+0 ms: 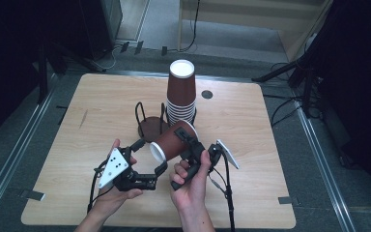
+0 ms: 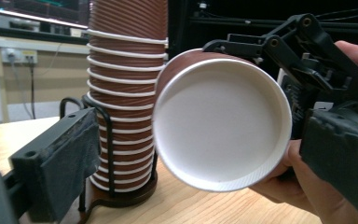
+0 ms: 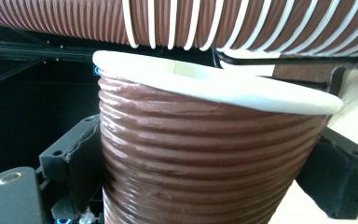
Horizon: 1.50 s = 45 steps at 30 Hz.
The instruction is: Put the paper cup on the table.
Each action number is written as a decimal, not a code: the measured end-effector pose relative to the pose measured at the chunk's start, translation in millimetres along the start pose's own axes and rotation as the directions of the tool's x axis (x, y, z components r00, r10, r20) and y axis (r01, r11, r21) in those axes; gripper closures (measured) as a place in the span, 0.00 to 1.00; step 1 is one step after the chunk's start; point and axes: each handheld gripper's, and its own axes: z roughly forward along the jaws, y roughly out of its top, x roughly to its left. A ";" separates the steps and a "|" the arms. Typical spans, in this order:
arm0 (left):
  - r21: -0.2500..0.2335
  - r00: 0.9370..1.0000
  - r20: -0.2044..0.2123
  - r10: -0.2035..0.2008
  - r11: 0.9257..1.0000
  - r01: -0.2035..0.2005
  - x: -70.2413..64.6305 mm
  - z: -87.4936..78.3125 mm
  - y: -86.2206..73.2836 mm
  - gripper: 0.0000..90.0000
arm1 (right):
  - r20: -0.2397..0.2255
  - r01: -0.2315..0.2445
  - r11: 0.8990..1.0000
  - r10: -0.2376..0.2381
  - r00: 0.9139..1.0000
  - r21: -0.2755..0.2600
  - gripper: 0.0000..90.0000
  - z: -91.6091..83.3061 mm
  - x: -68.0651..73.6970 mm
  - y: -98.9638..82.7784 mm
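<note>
The right gripper [image 1: 186, 142] has its fingers clenched on a brown paper cup [image 1: 174, 141], held sideways above the tabletop's [image 1: 270, 145] middle, base hidden. The left gripper's [image 1: 147, 162] fingers are released beside its rim.

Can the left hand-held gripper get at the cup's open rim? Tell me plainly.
Probably yes. The left hand-held gripper stands open beside the cup's white rim, with nothing between them. The right hand-held gripper clamps the cup's ribbed wall farther back, away from the rim.
</note>
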 end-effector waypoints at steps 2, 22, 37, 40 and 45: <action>0.006 0.999 -0.034 -0.012 1.000 0.012 -1.1 -2.4 0.8 0.00 | 0.006 0.021 1.000 -0.021 1.000 -0.009 0.12 -1.2 2.4 2.1; 0.033 0.994 -0.103 -0.036 0.999 0.040 17.3 -16.3 1.8 0.00 | 0.031 0.222 0.974 -0.220 0.975 -0.047 0.12 -7.7 19.2 8.9; 0.070 0.984 -0.177 -0.018 0.997 0.031 45.7 -33.6 0.6 0.00 | 0.056 0.348 0.934 -0.344 0.937 -0.081 0.12 -15.7 31.3 16.5; 0.082 0.980 -0.197 -0.006 0.996 0.023 51.7 -37.0 -0.9 0.00 | 0.065 0.389 0.918 -0.384 0.921 -0.080 0.12 -17.2 33.7 17.7; 0.112 0.974 -0.228 0.008 0.994 0.018 61.1 -41.9 -5.9 0.00 | 0.069 0.422 0.902 -0.417 0.906 -0.086 0.12 -19.2 36.7 18.2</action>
